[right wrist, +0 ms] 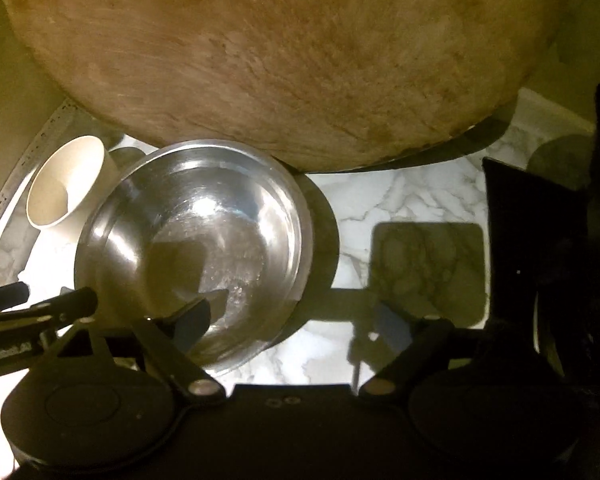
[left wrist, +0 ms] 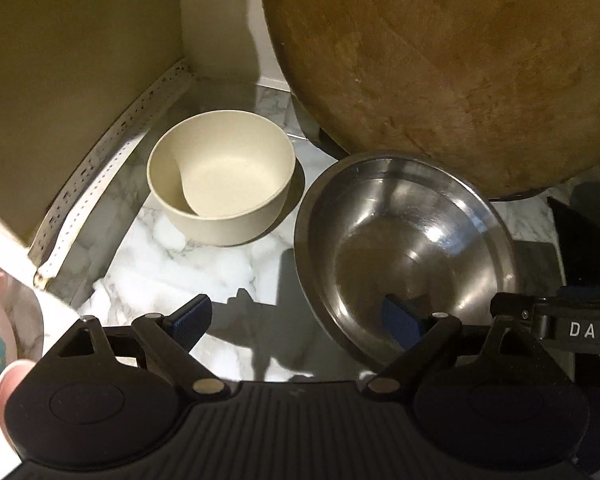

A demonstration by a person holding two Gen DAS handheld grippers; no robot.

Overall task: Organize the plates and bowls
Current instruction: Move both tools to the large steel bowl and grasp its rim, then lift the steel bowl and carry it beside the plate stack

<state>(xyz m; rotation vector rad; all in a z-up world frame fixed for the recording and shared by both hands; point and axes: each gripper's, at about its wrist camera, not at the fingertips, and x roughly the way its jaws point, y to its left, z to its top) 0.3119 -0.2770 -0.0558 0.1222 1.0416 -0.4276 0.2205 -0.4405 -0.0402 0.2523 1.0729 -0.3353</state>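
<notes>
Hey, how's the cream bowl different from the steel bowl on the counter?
The cream bowl is matte with steep, nearly straight walls; the steel bowl is shiny with sloping, rounded walls. The steel bowl looks wider and sits nearer both grippers; the cream bowl stands further back, near the corner. Both are upright, look empty, and rest on the marble counter.

The round silver metal bowl [left wrist: 404, 256] is shiny and smooth. The cream round bowl [left wrist: 220, 176] on its left looks matt. The big round brown wooden board [left wrist: 440, 72] behind looks rough and scratched. The white marble counter [left wrist: 204, 264] is glossy.
</notes>
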